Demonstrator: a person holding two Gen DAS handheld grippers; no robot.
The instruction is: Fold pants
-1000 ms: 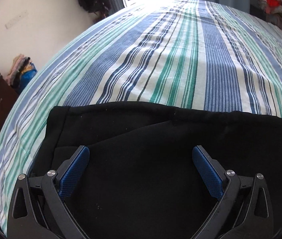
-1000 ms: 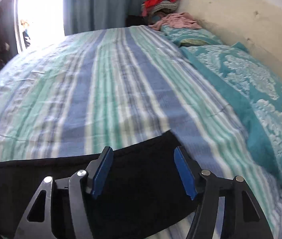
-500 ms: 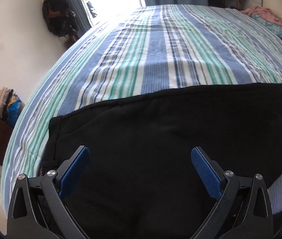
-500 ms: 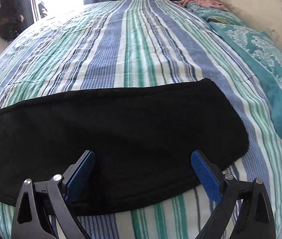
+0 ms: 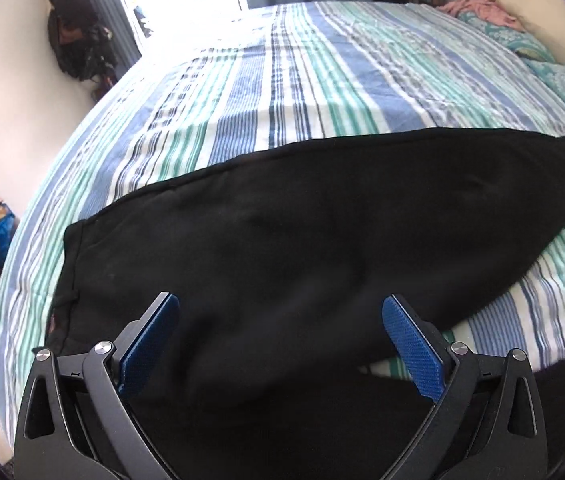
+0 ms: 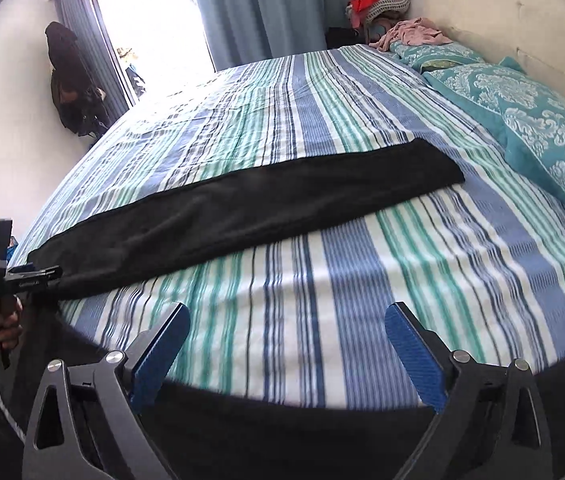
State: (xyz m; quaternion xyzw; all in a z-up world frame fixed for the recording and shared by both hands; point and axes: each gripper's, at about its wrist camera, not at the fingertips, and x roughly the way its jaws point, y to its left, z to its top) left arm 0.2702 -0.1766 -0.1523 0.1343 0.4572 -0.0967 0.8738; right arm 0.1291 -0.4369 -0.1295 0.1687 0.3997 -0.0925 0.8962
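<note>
The black pants (image 5: pixel 302 248) lie flat in a long band across the striped bed (image 5: pixel 302 80), folded lengthwise. In the right wrist view the pants (image 6: pixel 250 208) stretch from the left edge of the bed toward the pillows. My left gripper (image 5: pixel 280 340) is open and empty, held above the pants' wide left end. It also shows from the side in the right wrist view (image 6: pixel 38 274). My right gripper (image 6: pixel 286 344) is open and empty, held back over the bed's near edge, well clear of the pants.
Teal patterned pillows (image 6: pixel 530 120) lie along the right side by the wall. A pink cloth (image 6: pixel 414 34) and a clothes pile (image 6: pixel 378 2) sit at the far corner. Dark clothes (image 6: pixel 70 80) hang on the left wall beside a bright doorway.
Both grippers have pulled back and up from the pants. The right gripper has opened wider and now stands off over bare sheet. More of the pants shows in both views.
</note>
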